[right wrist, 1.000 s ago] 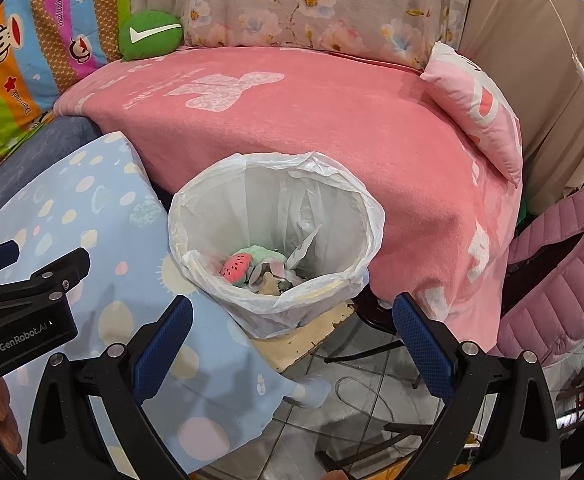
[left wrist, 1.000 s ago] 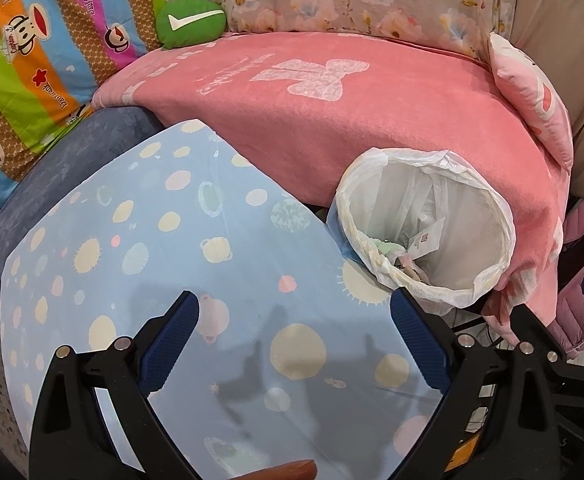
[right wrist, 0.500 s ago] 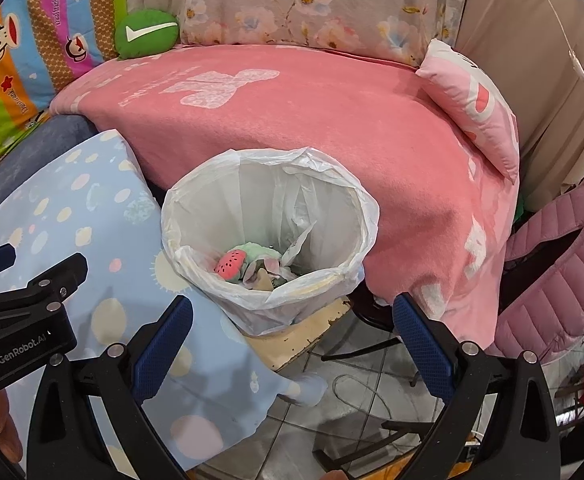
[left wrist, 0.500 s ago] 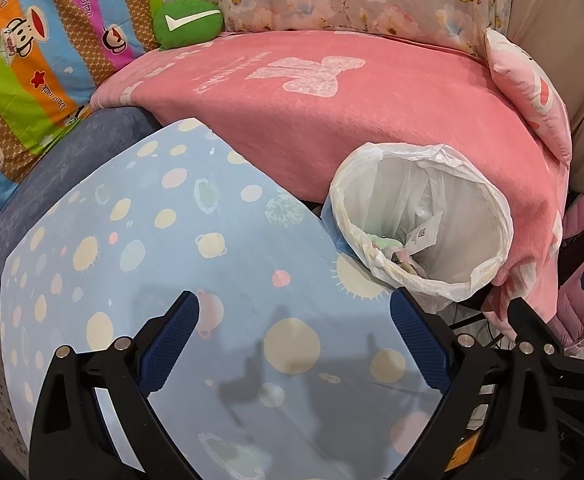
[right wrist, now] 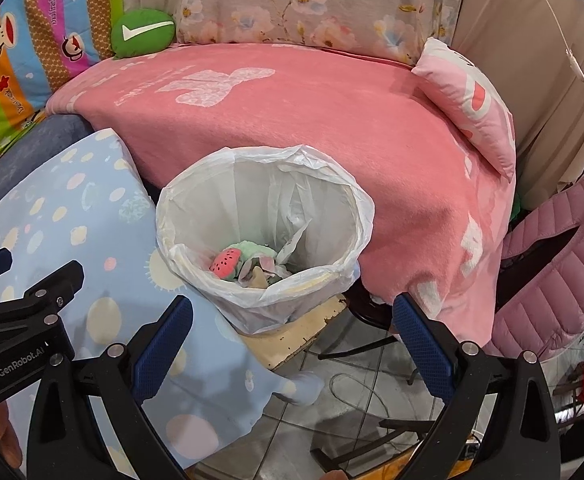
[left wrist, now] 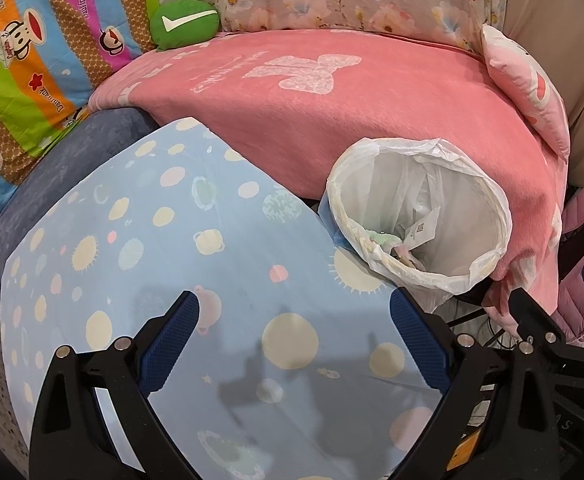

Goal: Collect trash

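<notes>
Little has changed over the last second: both views drift slightly, the bin sliding a touch lower and leftward in the right wrist view. Left tool (left wrist: pixel 294 320) and right tool (right wrist: pixel 292 324) both hang wide open, holding nothing. Trash bin (right wrist: pixel 195 256) with white liner stands off the bench's right edge, against the pink blanket (right wrist: pixel 292 128); trash (right wrist: pixel 243 262) already lies at its bottom. The blue dotted bench (left wrist: pixel 151 240) shows no loose trash, so collection looks done or nearly. Green cushion (left wrist: pixel 183 22) and pink jacket (right wrist: pixel 564 264) sit aside; nothing blocks the bin.

Thin crinkly plastic bin liner (right wrist: pixel 227 300)
</notes>
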